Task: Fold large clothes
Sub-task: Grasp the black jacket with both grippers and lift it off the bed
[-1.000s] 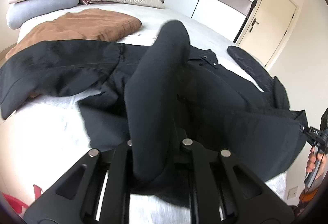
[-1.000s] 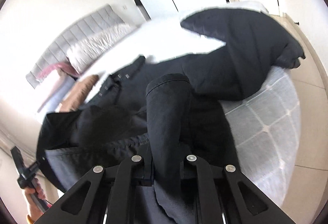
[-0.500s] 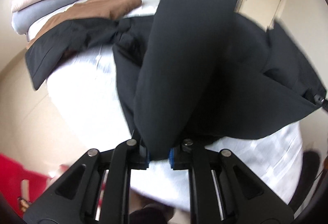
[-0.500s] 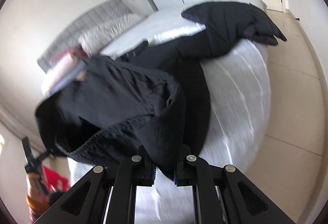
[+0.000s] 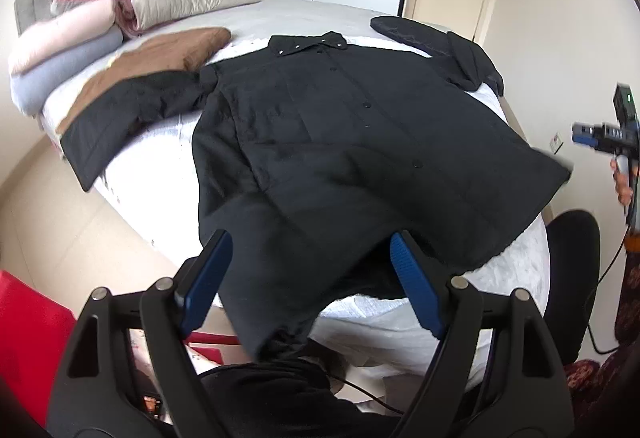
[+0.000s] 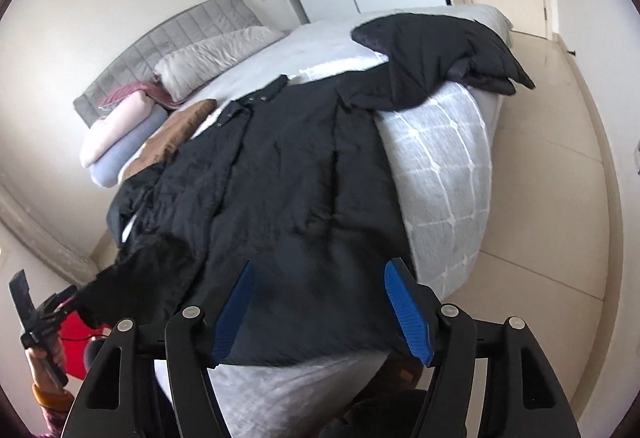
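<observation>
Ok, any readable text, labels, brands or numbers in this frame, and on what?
None can be read.
The other gripper's handset carries pale marks in the left wrist view, too blurred to read.
The black coat shows only snap buttons, no label.
A small lit device under the left gripper is too small to read.

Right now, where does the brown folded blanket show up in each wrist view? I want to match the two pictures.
Left wrist: the brown blanket lies upper left, beside the stacked pillows, its near end under the black coat's sleeve.
Right wrist: the brown blanket sits left of centre, beyond the black coat.
Shared landmark: the coat's snap-studded collar, seen in the right view at.
</observation>
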The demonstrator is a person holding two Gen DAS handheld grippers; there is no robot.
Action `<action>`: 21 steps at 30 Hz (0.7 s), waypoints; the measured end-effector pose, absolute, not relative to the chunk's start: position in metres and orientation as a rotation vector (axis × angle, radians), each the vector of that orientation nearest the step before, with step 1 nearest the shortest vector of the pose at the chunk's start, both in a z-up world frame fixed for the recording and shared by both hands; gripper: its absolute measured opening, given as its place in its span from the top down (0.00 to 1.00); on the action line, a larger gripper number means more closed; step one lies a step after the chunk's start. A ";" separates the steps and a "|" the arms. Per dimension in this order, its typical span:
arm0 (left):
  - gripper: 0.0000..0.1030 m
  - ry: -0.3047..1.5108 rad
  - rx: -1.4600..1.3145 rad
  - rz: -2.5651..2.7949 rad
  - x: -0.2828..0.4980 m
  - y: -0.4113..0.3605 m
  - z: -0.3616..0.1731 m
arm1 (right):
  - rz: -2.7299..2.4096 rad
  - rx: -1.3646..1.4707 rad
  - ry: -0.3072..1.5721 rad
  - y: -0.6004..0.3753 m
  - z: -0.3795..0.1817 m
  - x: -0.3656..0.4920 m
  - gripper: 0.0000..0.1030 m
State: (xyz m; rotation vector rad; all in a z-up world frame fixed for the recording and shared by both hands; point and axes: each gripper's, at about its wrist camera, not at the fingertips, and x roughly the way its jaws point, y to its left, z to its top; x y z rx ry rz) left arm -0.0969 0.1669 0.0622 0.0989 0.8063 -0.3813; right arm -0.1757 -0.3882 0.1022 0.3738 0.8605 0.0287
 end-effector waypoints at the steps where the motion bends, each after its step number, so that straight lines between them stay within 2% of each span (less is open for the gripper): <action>1: 0.21 0.798 0.097 -0.388 -0.099 0.168 0.065 | 0.035 0.370 0.857 -0.385 0.105 -0.176 0.33; 4: 0.21 0.781 0.034 -0.433 -0.104 0.174 0.076 | 0.029 0.351 0.857 -0.382 0.108 -0.175 0.30; 8: 0.09 0.769 0.004 -0.409 -0.101 0.186 0.076 | 0.006 0.339 0.910 -0.384 0.094 -0.167 0.28; 11: 0.09 0.870 0.019 -0.313 -0.074 0.195 0.049 | -0.014 0.357 0.968 -0.393 0.073 -0.156 0.27; 15: 0.11 1.138 -0.124 -0.176 -0.014 0.231 -0.021 | -0.092 0.413 1.058 -0.413 0.039 -0.141 0.27; 18: 0.25 1.285 -0.266 -0.180 0.005 0.247 -0.062 | -0.062 0.555 1.135 -0.427 0.009 -0.134 0.27; 19: 0.36 1.317 -0.322 -0.214 0.006 0.248 -0.072 | -0.045 0.586 1.155 -0.429 0.003 -0.133 0.30; 20: 0.51 1.347 -0.387 -0.262 0.008 0.246 -0.081 | -0.009 0.633 1.176 -0.430 -0.005 -0.132 0.36; 21: 0.59 1.358 -0.413 -0.290 0.007 0.243 -0.083 | 0.036 0.683 1.184 -0.430 -0.011 -0.132 0.67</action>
